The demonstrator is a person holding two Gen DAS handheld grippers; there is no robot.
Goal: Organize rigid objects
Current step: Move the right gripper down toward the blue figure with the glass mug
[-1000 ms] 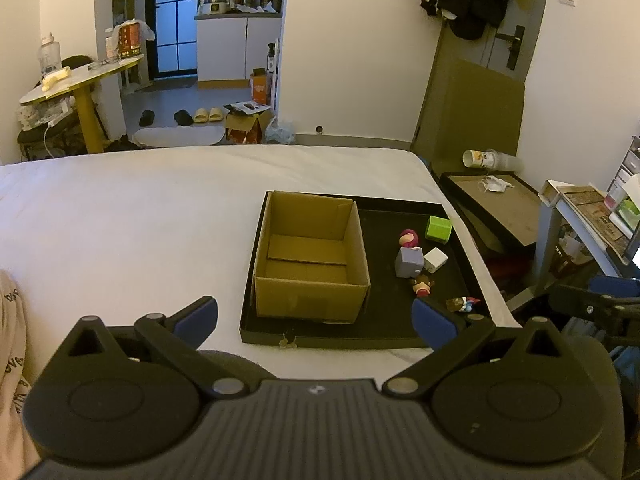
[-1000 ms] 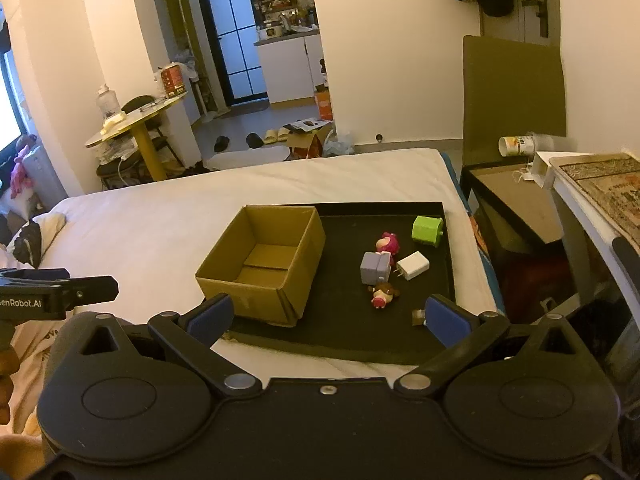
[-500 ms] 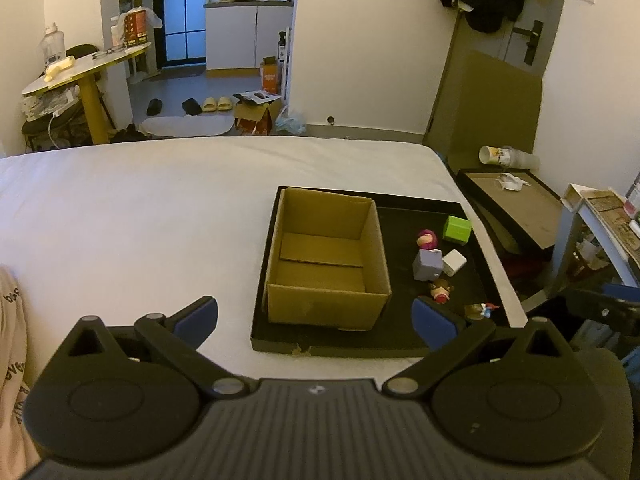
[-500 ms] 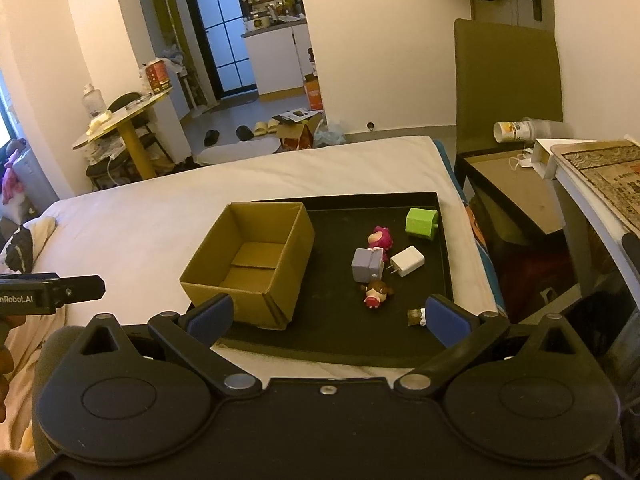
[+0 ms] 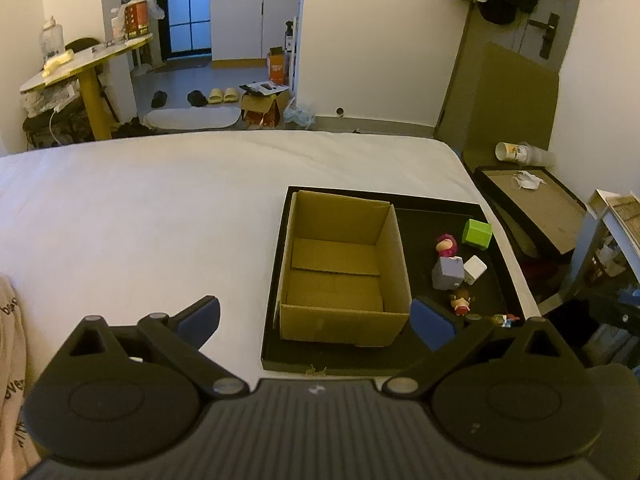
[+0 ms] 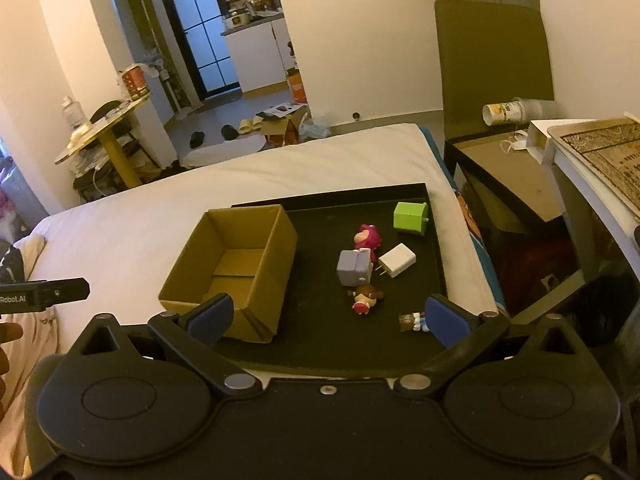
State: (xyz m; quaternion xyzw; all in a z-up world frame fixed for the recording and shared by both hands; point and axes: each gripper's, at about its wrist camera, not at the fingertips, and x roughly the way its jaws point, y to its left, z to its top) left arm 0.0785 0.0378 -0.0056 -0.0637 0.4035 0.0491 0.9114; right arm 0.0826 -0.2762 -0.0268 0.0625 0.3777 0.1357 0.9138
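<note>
An empty cardboard box (image 5: 344,268) (image 6: 236,264) stands on the left half of a black tray (image 5: 348,360) (image 6: 332,344) on the white bed. On the tray's right lie a green cube (image 5: 476,233) (image 6: 410,217), a pink figure (image 5: 446,244) (image 6: 365,237), a grey block (image 5: 447,273) (image 6: 353,267), a white charger (image 5: 474,269) (image 6: 397,260), a small brown-haired doll (image 5: 461,300) (image 6: 365,298) and a tiny figure (image 5: 505,319) (image 6: 412,321). My left gripper (image 5: 316,320) is open, near the box's front. My right gripper (image 6: 326,318) is open above the tray's near edge, with nothing held.
The white bed (image 5: 140,220) spreads to the left. Right of the bed stand a low black table (image 5: 536,204) (image 6: 508,176) with a cup (image 6: 500,112) and a white desk (image 6: 592,160). A hand (image 6: 6,344) shows at the left edge.
Both grippers have moved forward toward the tray, so the box and toys look larger and nearer. Both stay open. Nothing on the tray has shifted.
</note>
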